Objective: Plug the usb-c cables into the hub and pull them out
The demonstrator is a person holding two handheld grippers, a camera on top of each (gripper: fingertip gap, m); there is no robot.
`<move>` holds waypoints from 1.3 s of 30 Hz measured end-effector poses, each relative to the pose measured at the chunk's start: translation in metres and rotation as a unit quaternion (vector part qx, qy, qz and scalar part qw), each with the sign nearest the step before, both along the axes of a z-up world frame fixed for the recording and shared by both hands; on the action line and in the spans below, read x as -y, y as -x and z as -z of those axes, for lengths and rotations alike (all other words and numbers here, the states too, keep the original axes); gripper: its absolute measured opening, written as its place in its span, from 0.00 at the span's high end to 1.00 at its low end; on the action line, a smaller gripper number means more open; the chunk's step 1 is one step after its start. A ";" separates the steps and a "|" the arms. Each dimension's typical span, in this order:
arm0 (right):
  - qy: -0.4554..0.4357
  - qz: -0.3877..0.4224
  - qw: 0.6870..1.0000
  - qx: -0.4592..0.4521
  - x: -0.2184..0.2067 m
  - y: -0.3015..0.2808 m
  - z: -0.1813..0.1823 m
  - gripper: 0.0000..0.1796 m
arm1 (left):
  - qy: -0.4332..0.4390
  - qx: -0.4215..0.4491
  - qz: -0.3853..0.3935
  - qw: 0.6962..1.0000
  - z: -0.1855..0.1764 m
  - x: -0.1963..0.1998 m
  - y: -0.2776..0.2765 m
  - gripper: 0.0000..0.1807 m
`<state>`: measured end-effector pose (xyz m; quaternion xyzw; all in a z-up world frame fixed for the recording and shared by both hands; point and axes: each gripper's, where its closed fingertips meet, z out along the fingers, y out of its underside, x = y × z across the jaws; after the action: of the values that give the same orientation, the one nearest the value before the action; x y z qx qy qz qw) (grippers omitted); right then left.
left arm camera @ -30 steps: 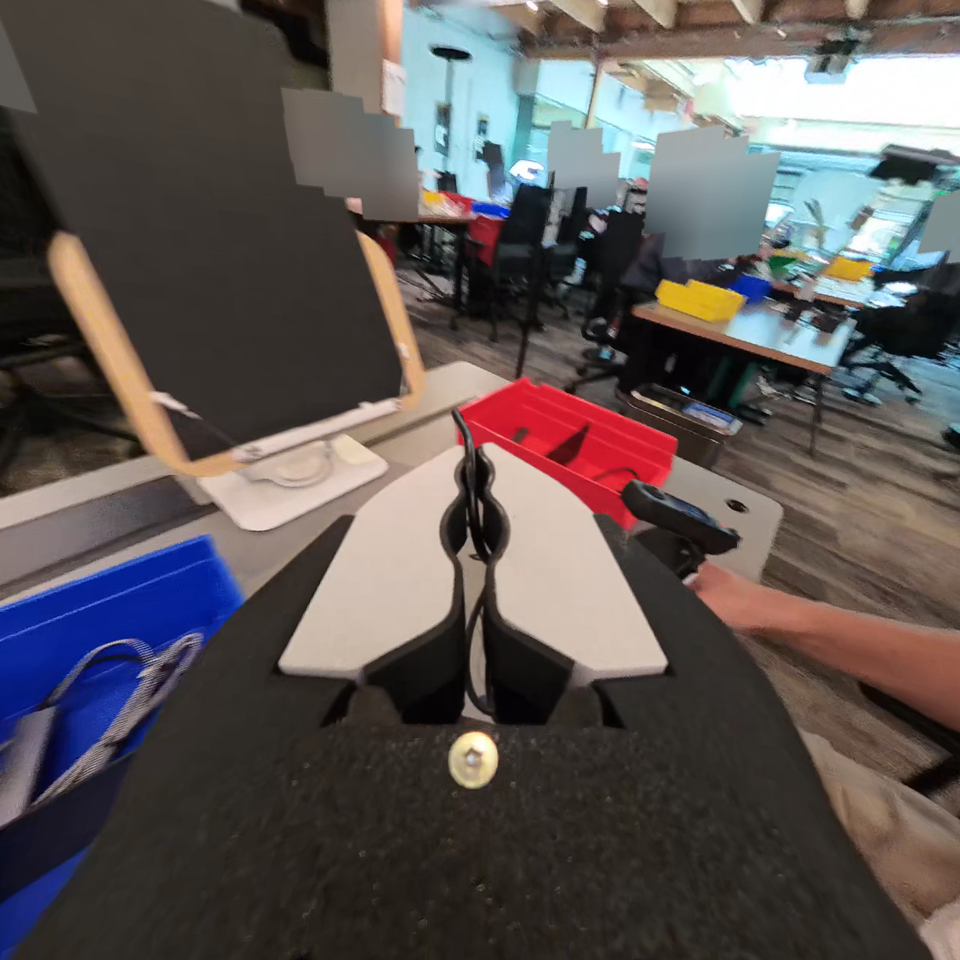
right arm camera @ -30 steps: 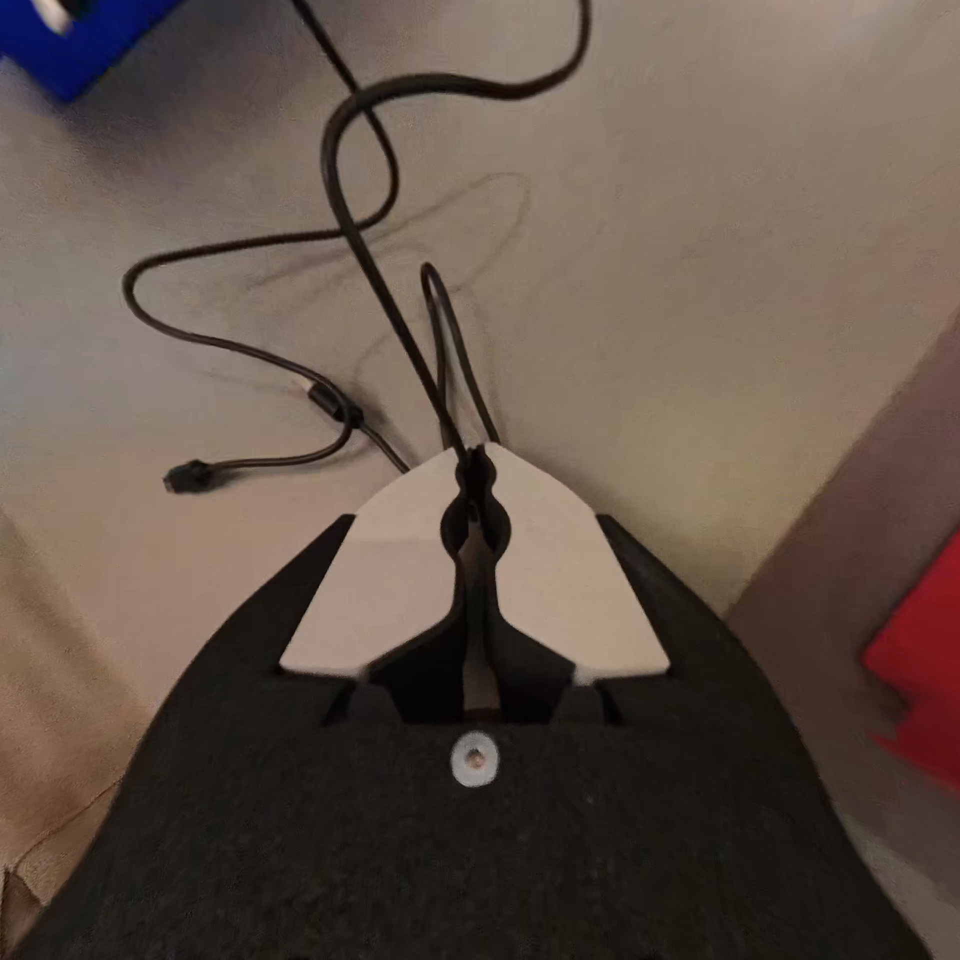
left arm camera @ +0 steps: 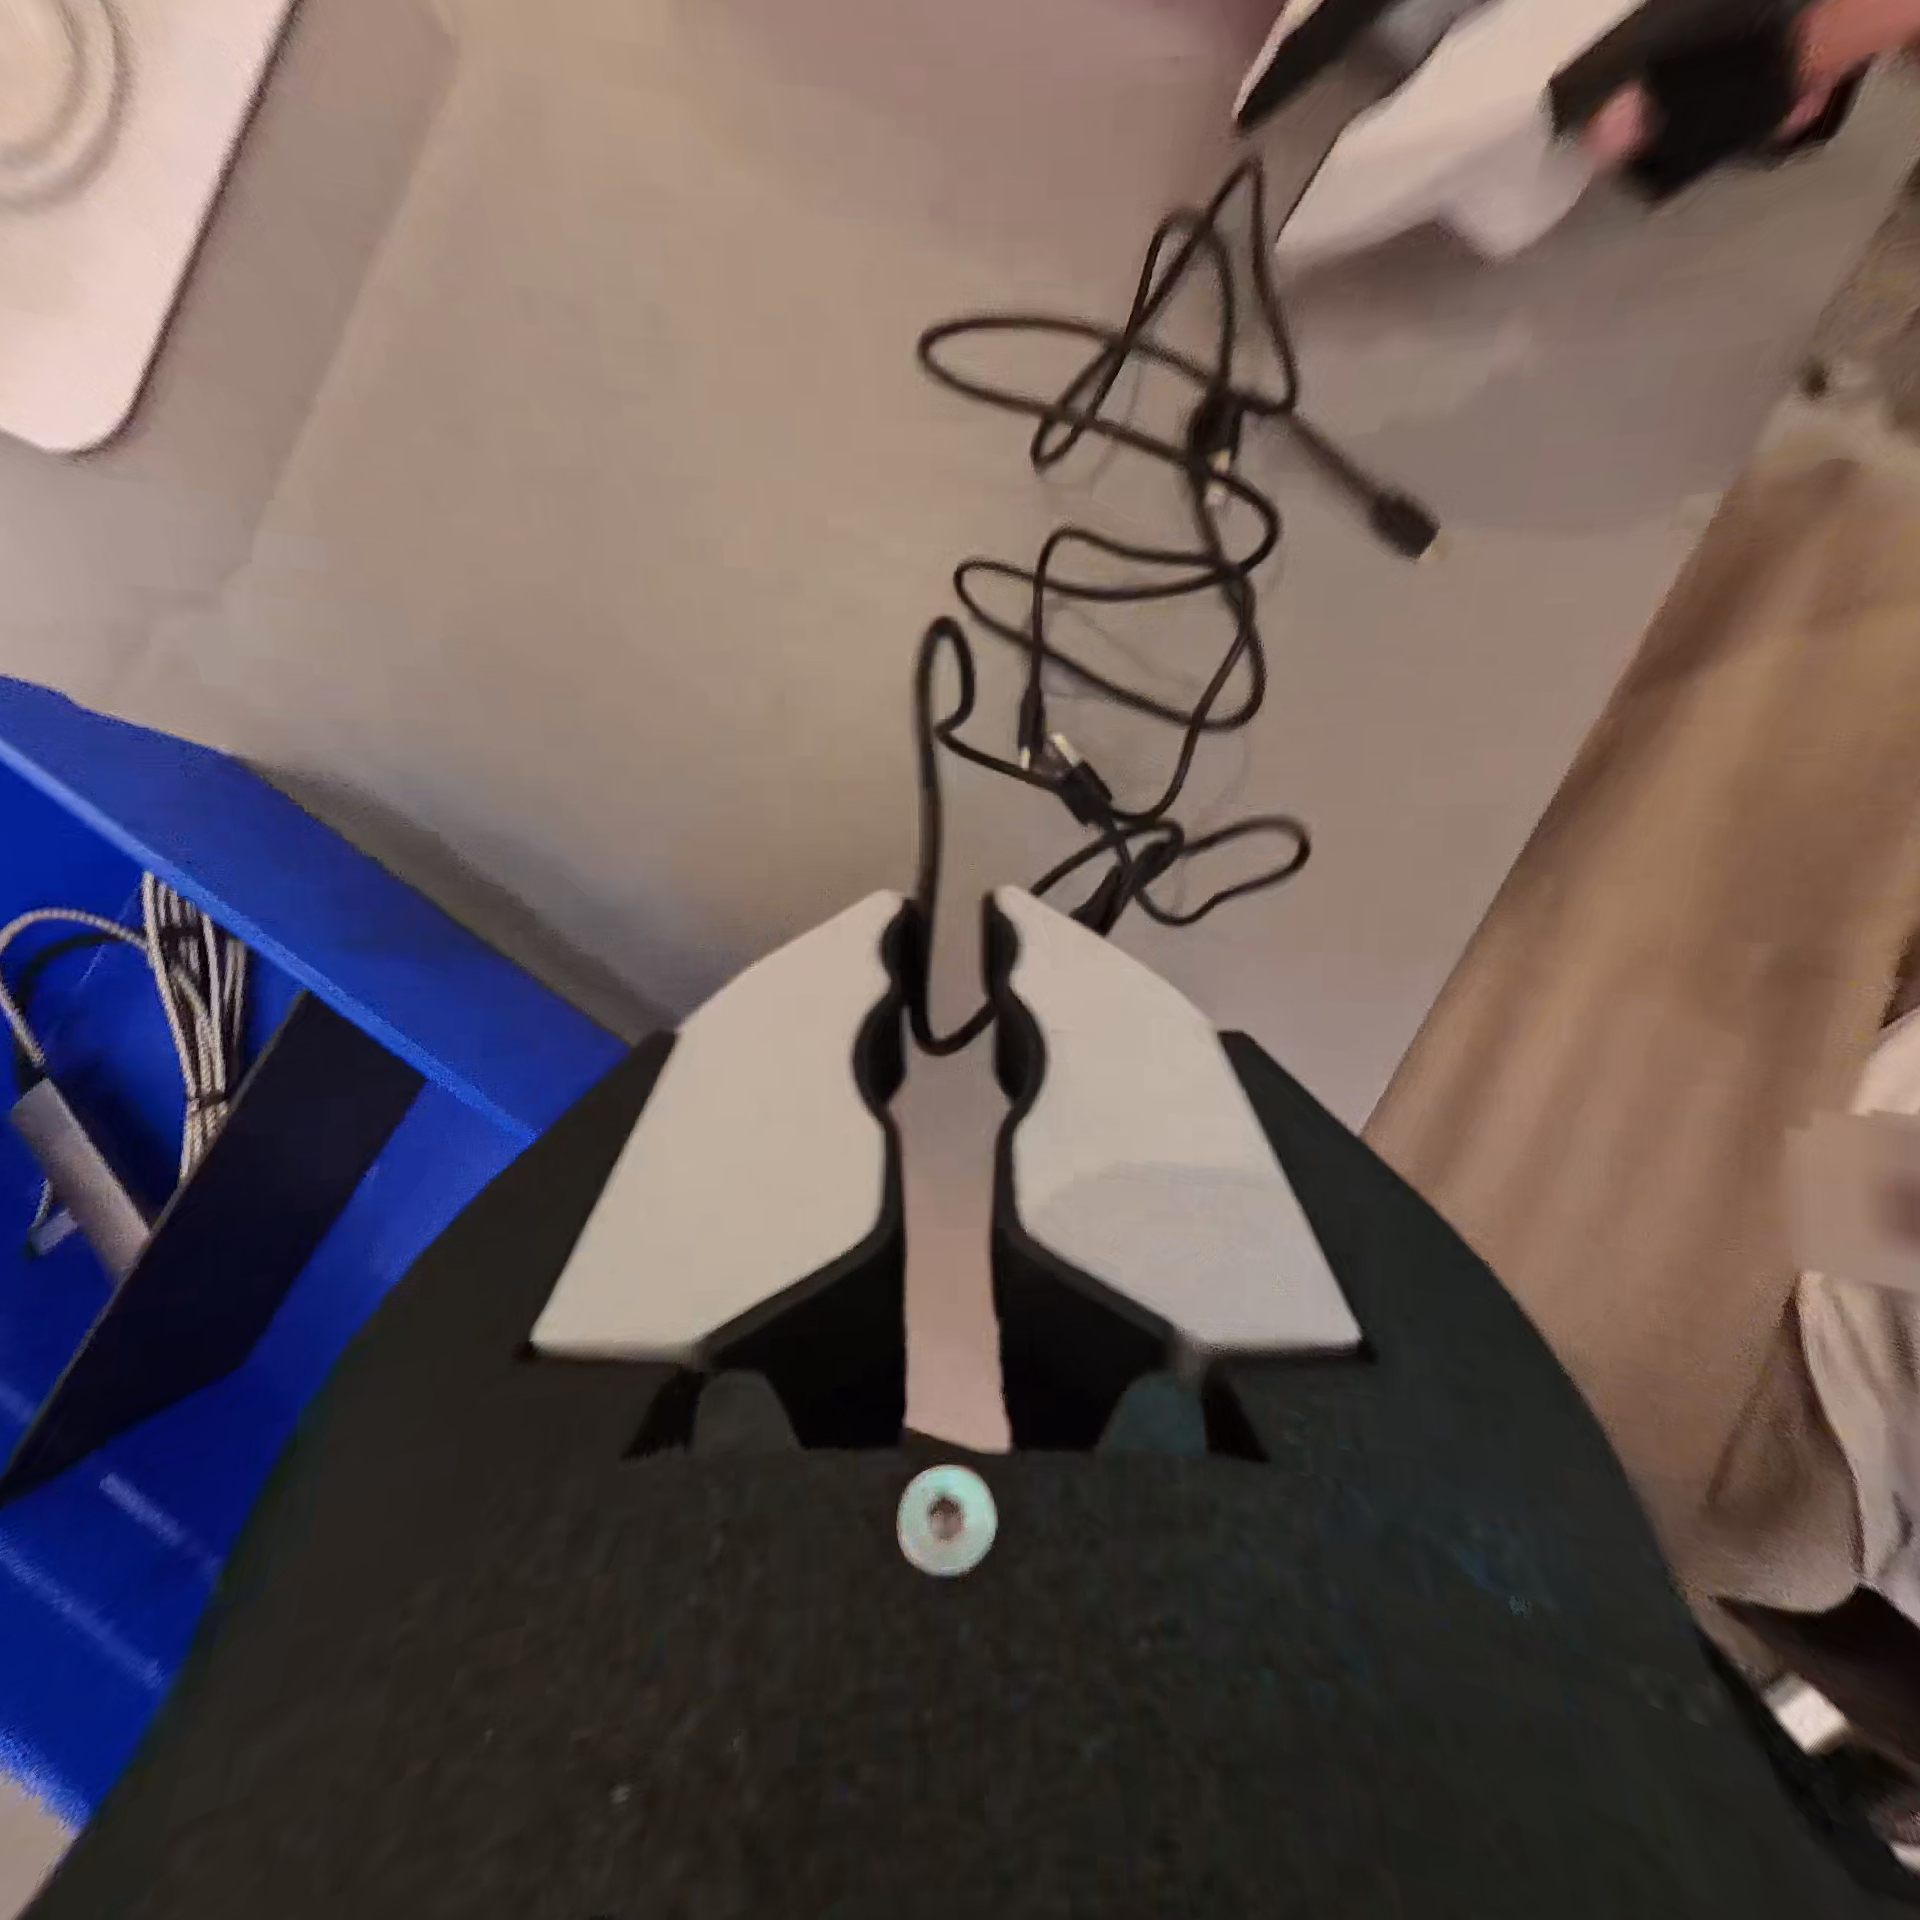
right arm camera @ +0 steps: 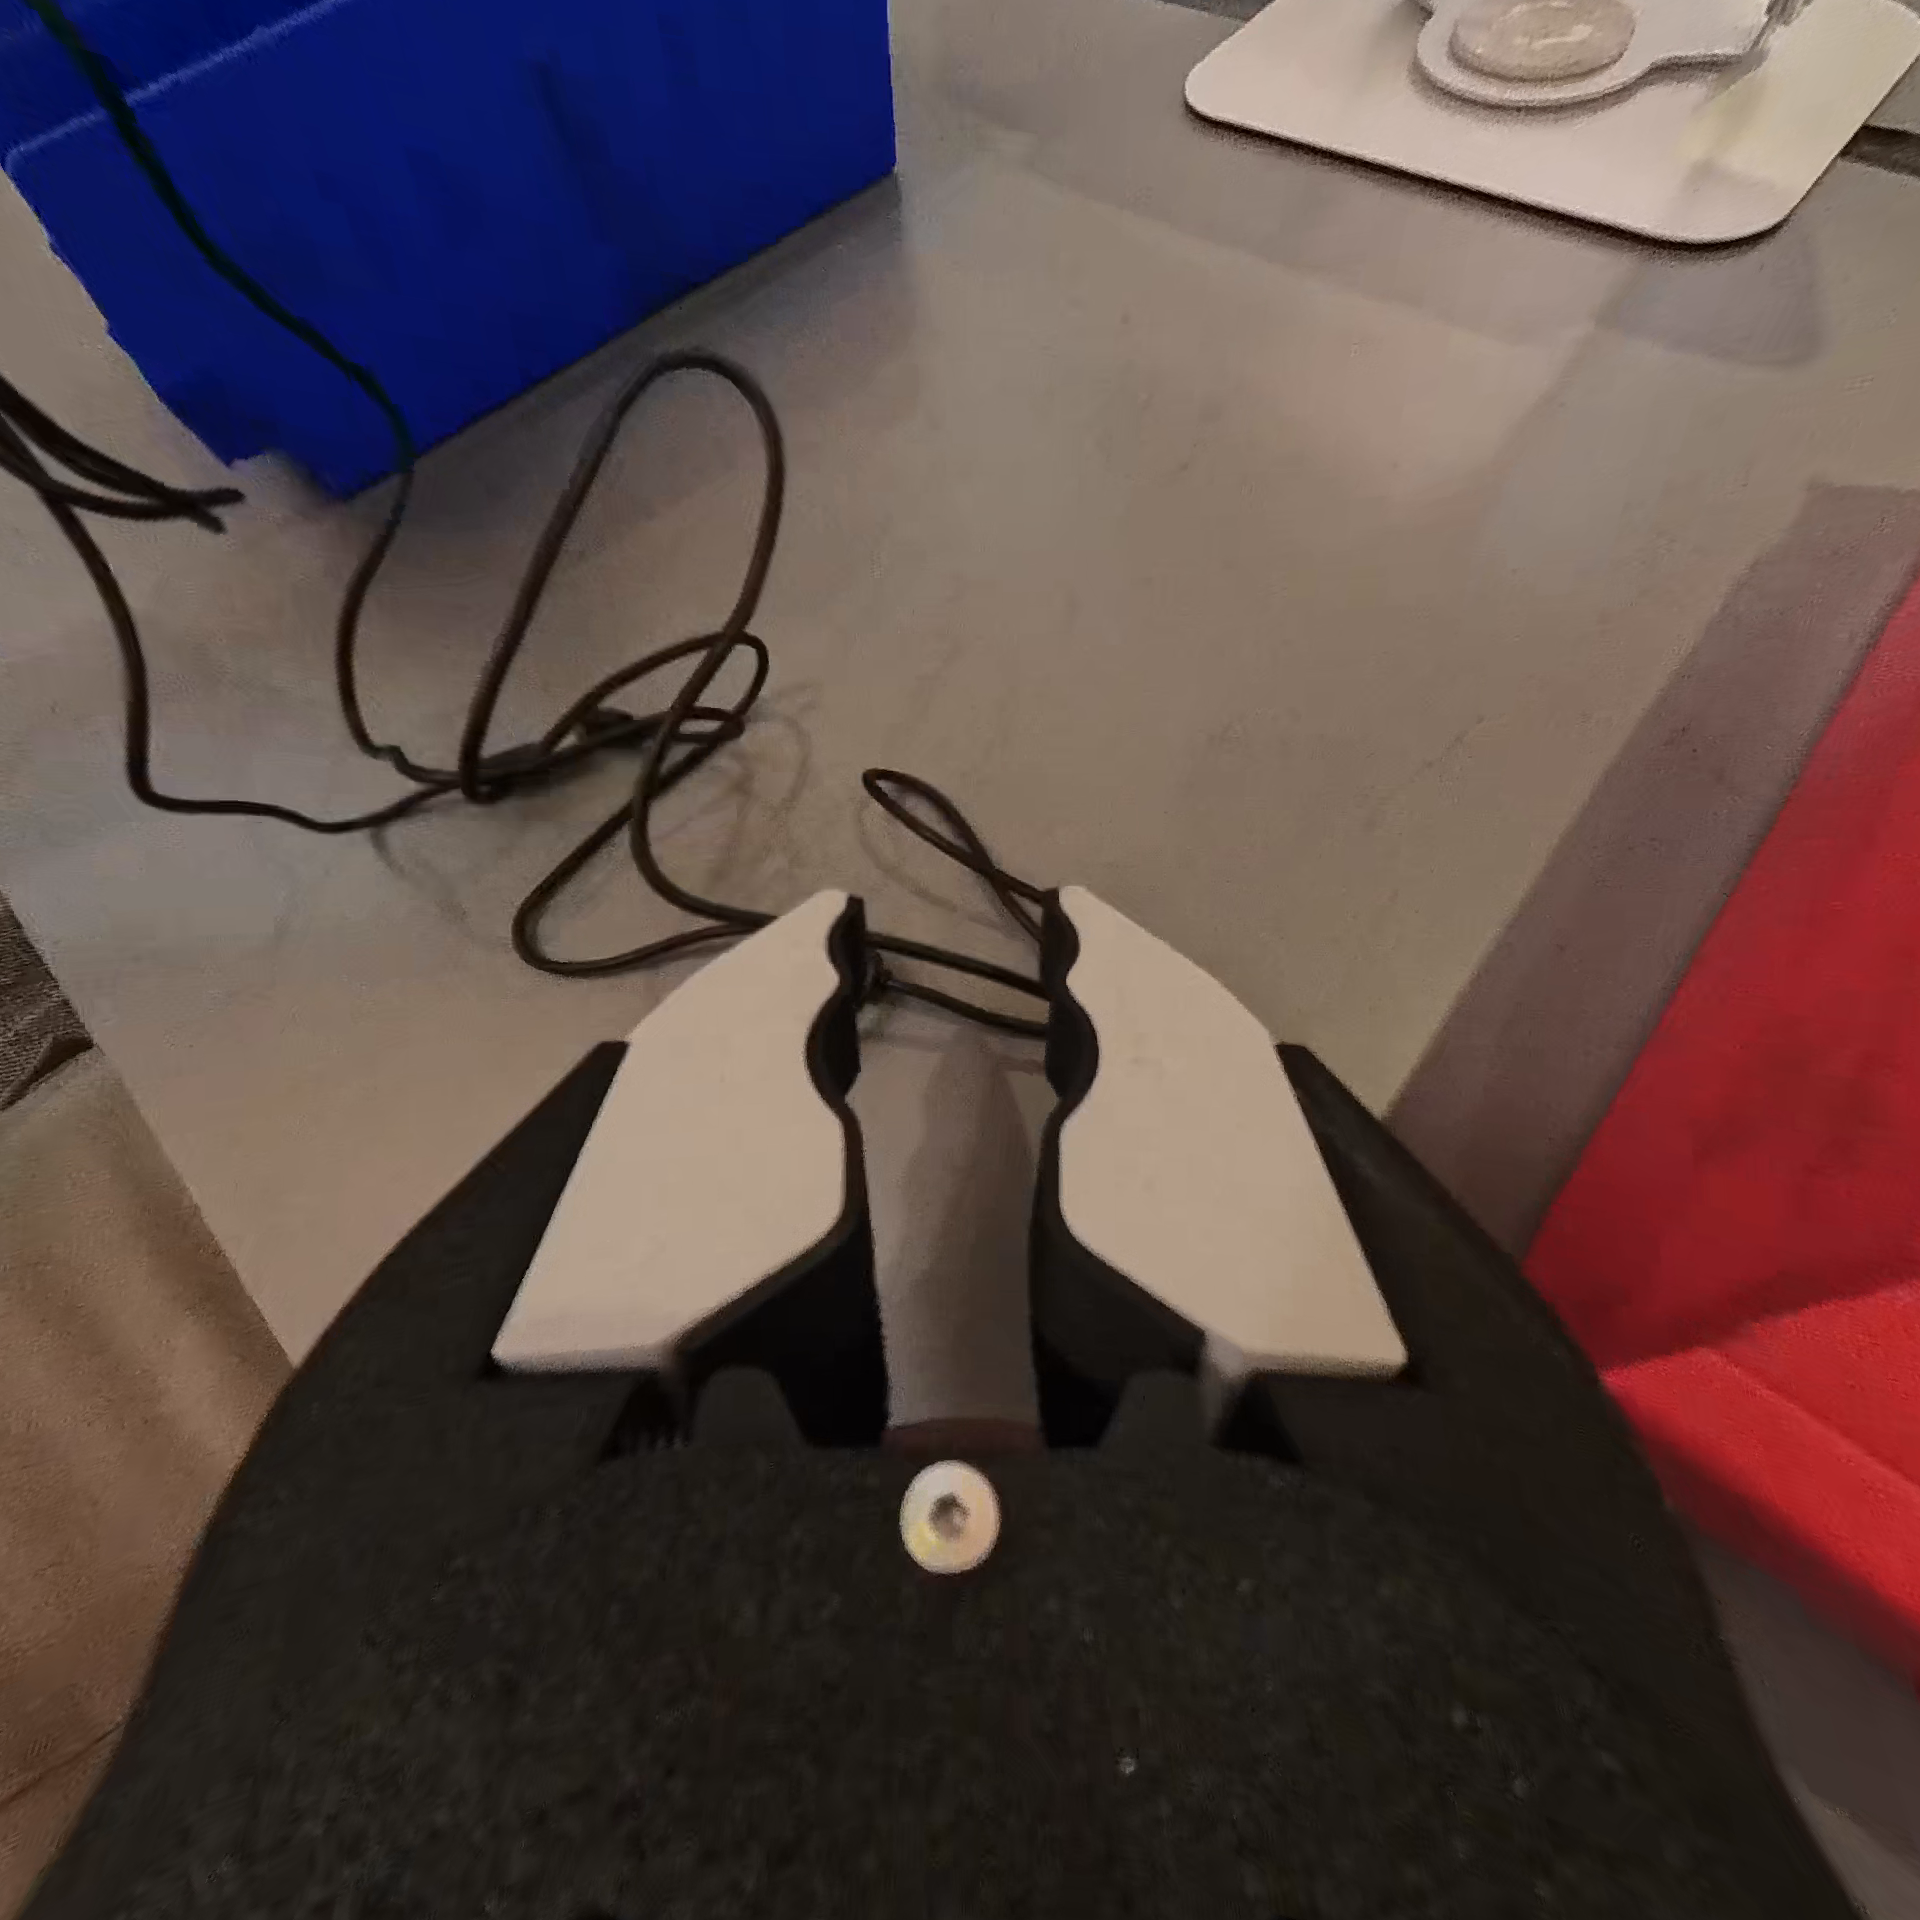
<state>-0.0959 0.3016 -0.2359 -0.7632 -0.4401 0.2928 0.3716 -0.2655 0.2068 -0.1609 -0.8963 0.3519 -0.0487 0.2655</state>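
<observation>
Cables (left arm camera: 1143,623) are lying tangled on the grey table (left arm camera: 623,468) ahead of me. Only my left view is showing the hub (left arm camera: 73,1174) inside the blue bin (left arm camera: 343,935); only my right view, a red bin (right arm camera: 1766,1247). My left gripper (left arm camera: 943,914) is gaping narrowly, my right gripper (right arm camera: 954,909) wider, each with loose cable crossing between its fingers.
</observation>
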 end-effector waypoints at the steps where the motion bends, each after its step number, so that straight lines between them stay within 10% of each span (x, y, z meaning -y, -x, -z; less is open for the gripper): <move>1: 0.002 0.002 1.000 0.003 -0.001 -0.001 0.002 0.83 | 0.007 -0.017 -0.002 1.000 0.006 0.001 0.003 0.87; 11: 0.020 -0.083 0.994 -0.068 0.031 0.029 -0.036 0.79 | -0.056 -0.015 0.053 0.997 -0.019 0.007 -0.030 0.77; 19: 0.120 -0.133 0.982 -0.057 0.051 0.084 -0.025 0.74 | -0.025 0.065 -0.026 0.997 0.056 -0.048 -0.056 0.76; 22: 0.129 -0.141 0.981 -0.024 0.059 0.090 -0.007 0.97 | -0.003 0.066 -0.049 0.997 0.084 -0.058 -0.055 0.85; 25: 0.110 -0.153 0.982 0.005 0.058 0.076 -0.003 1.00 | 0.001 0.042 -0.074 0.996 0.100 -0.064 -0.043 1.00; 39: 0.042 -0.184 0.899 -0.396 0.035 -0.058 -0.226 1.00 | -0.017 -0.055 -0.121 0.991 0.091 -0.064 0.006 1.00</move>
<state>-0.0380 0.2665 -0.0101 -0.5045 -0.3759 0.6524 0.4225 -0.2718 0.2707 -0.2515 -0.9291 0.2554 0.0391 0.2646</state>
